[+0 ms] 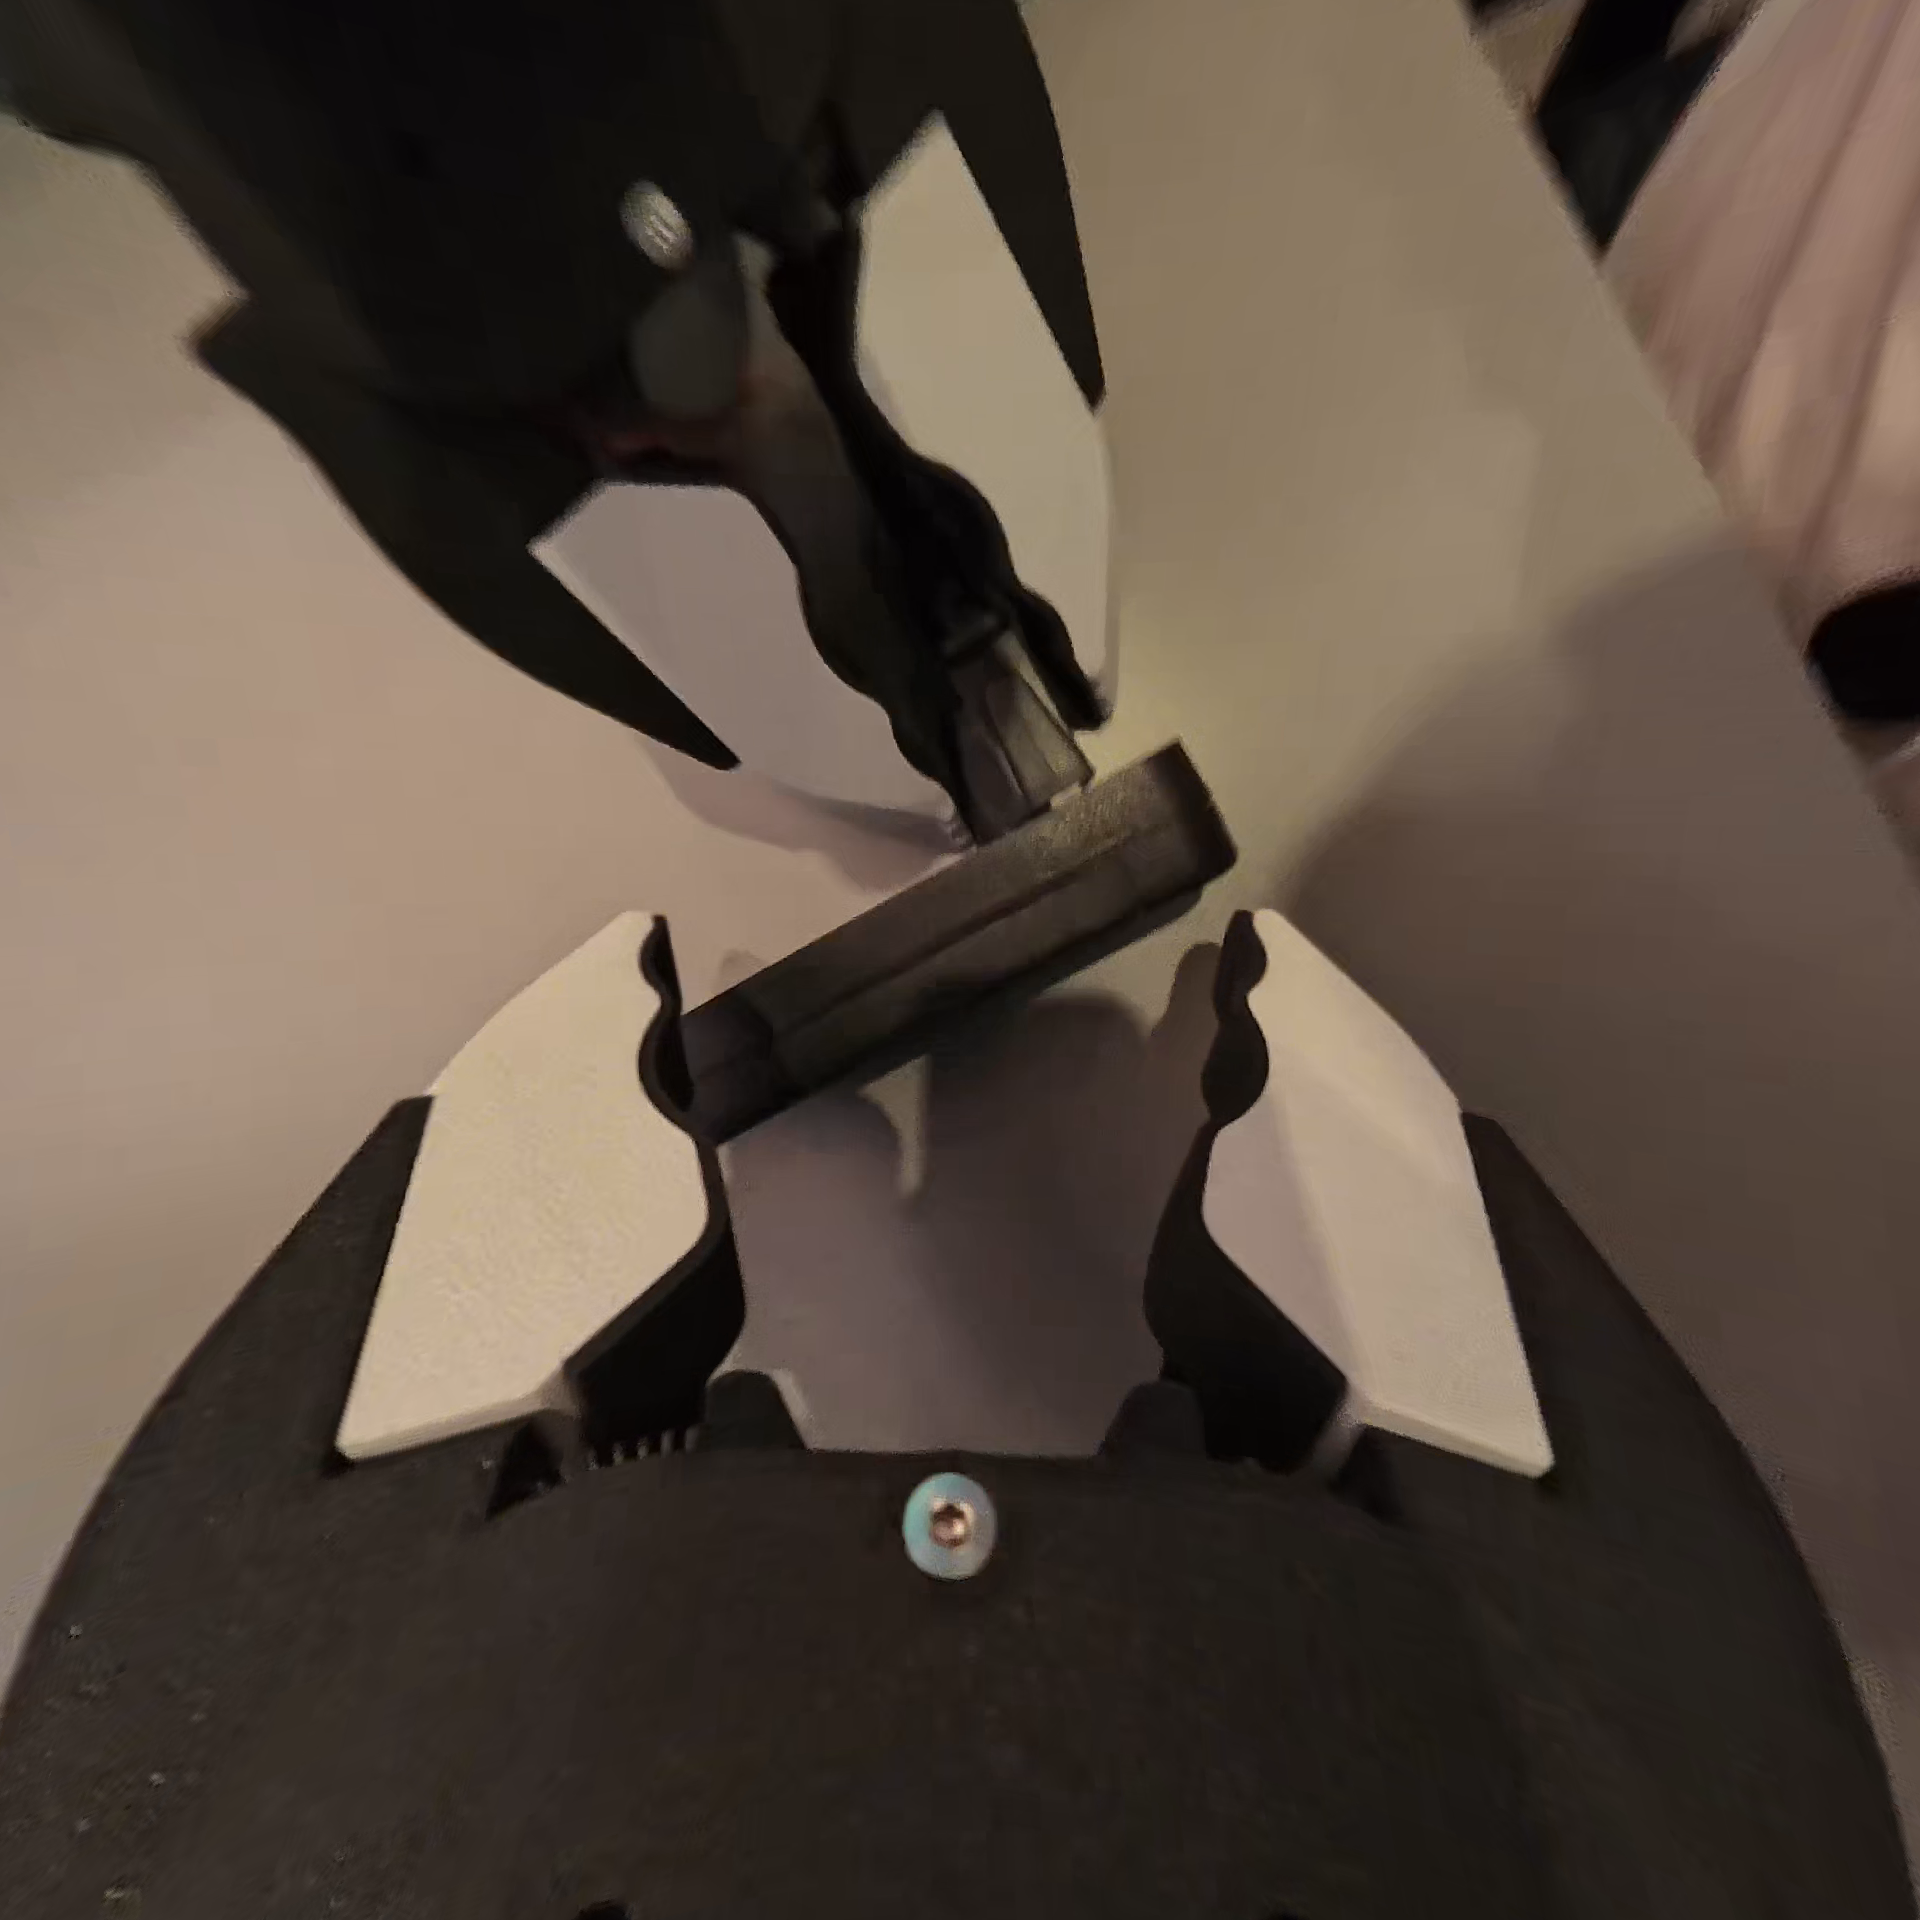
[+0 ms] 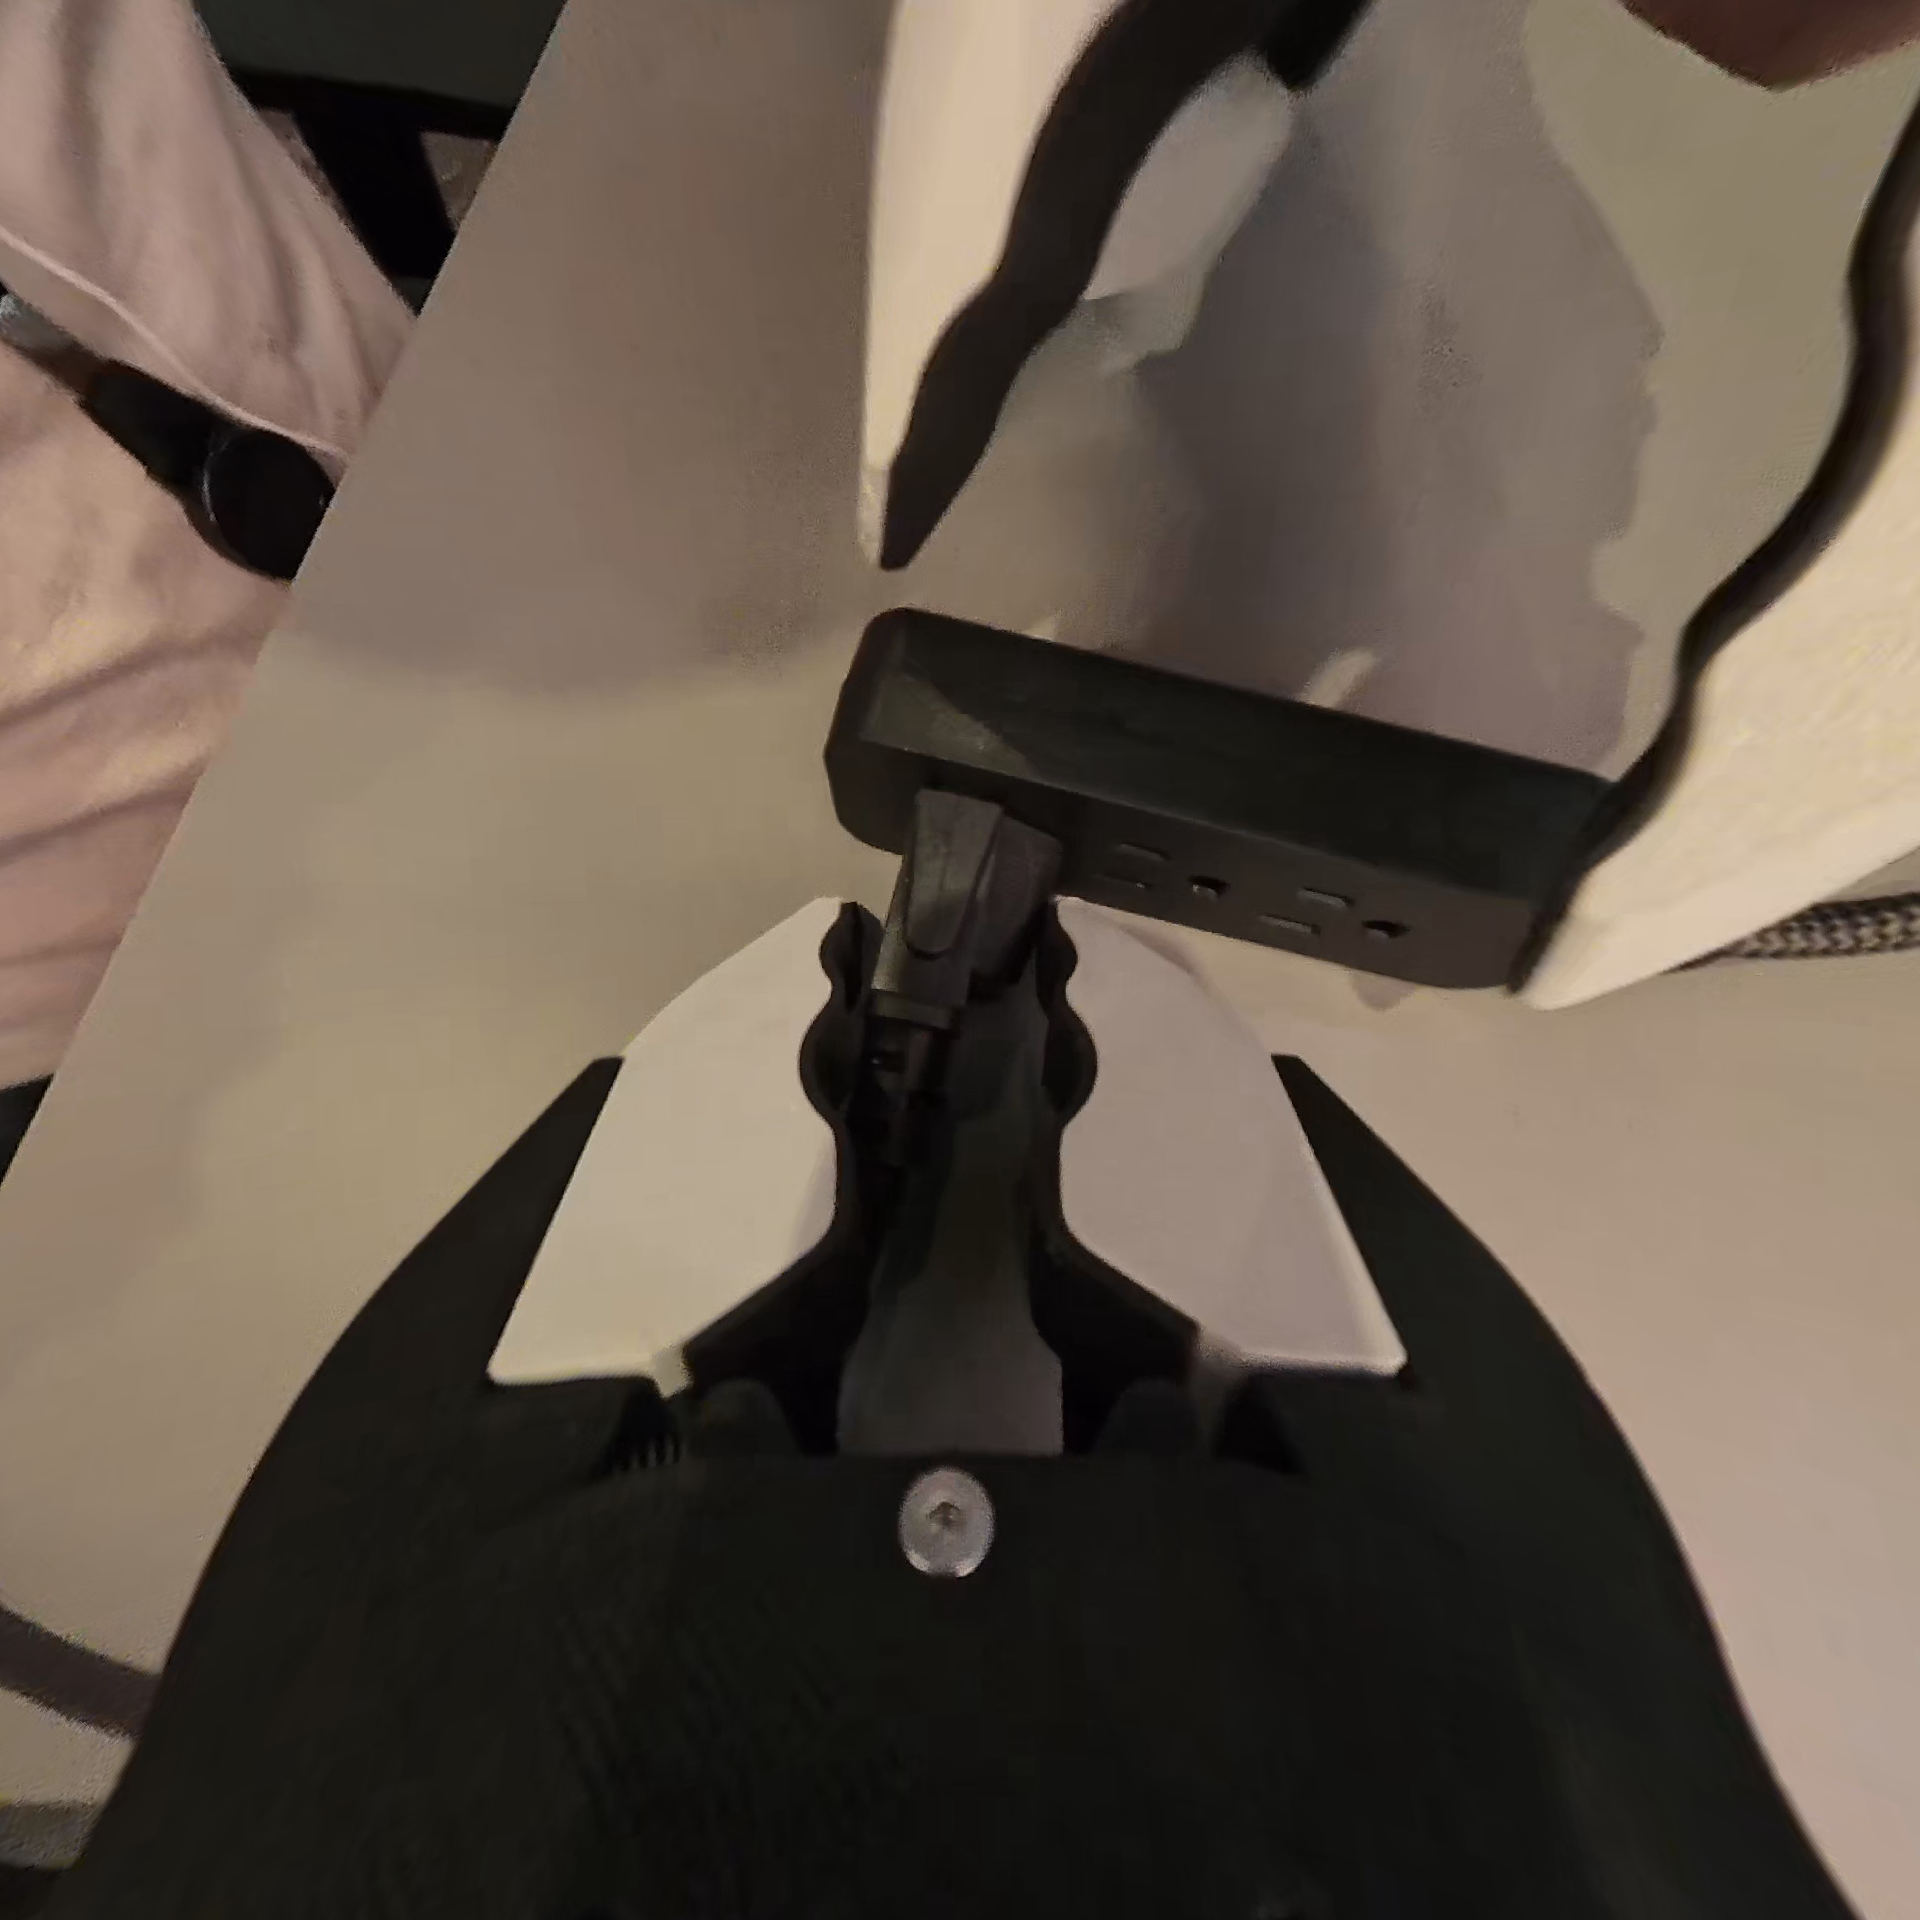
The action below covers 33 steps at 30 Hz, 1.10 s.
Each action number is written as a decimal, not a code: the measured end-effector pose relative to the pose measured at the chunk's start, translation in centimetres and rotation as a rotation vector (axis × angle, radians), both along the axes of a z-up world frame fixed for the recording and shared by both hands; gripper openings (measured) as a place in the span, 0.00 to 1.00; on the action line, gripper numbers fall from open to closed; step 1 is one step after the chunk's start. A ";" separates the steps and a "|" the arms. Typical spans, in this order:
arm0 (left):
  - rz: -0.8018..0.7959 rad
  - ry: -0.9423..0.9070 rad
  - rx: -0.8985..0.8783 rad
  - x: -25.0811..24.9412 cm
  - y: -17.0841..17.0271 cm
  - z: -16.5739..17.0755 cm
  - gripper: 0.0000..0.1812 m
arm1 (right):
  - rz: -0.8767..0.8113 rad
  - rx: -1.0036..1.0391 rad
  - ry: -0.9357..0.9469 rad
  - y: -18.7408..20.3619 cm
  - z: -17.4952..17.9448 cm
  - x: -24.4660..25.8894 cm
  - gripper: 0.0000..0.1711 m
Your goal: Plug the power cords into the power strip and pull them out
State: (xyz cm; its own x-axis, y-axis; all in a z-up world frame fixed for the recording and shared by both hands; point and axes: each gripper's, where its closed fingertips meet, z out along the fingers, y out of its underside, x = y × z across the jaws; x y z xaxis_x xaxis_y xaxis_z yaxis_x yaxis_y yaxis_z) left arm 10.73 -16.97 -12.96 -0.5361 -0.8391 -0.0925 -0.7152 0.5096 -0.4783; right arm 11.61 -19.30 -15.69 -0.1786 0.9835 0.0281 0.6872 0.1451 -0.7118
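A black power strip (image 1: 966,935) lies tilted between the tips of my left gripper (image 1: 948,935), which is open; one end of the strip rests against the left finger. My right gripper (image 2: 956,935) is shut on a black plug (image 2: 956,862) that sits in the end socket of the strip (image 2: 1195,769). Two free sockets show beside the plug. In the left wrist view the right gripper (image 1: 997,748) comes down from above with the plug (image 1: 1013,717) at the strip's top face. In the right wrist view a left-gripper finger (image 2: 1766,623) hides the strip's right end.
The strip lies on a white table (image 1: 1351,468). Its edge (image 2: 343,582) runs diagonally, with a person in light clothing (image 2: 125,623) just beyond it. A braided grey cord (image 2: 1714,925) trails off at the right of the strip. Spacing between my two grippers at the tips: around 5 cm.
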 end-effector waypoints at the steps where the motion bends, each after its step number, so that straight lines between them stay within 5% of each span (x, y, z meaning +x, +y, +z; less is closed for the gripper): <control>1: -0.041 0.061 0.019 -0.2 0.3 -0.9 0.54 | 0.007 -0.005 0.002 0.0 0.0 0.2 0.21; 10: -0.179 0.132 0.017 0.7 0.9 -3.5 0.60 | -0.114 -0.027 0.079 0.0 0.5 -0.7 0.18; 13: -0.179 0.162 0.015 0.2 0.3 -4.3 0.77 | -0.136 -0.022 0.078 0.1 0.4 -0.8 0.18; 15: -0.165 0.185 0.023 0.2 0.3 -4.3 0.78 | -0.148 -0.010 0.089 0.2 0.5 -0.7 0.18; 22: -0.085 0.131 0.008 0.1 1.2 -3.2 0.46 | -0.232 -0.021 0.075 0.4 0.4 0.1 0.15; 33: -0.040 0.108 0.047 -1.4 1.3 -2.8 0.30 | -0.301 0.068 0.006 0.4 0.1 0.8 0.15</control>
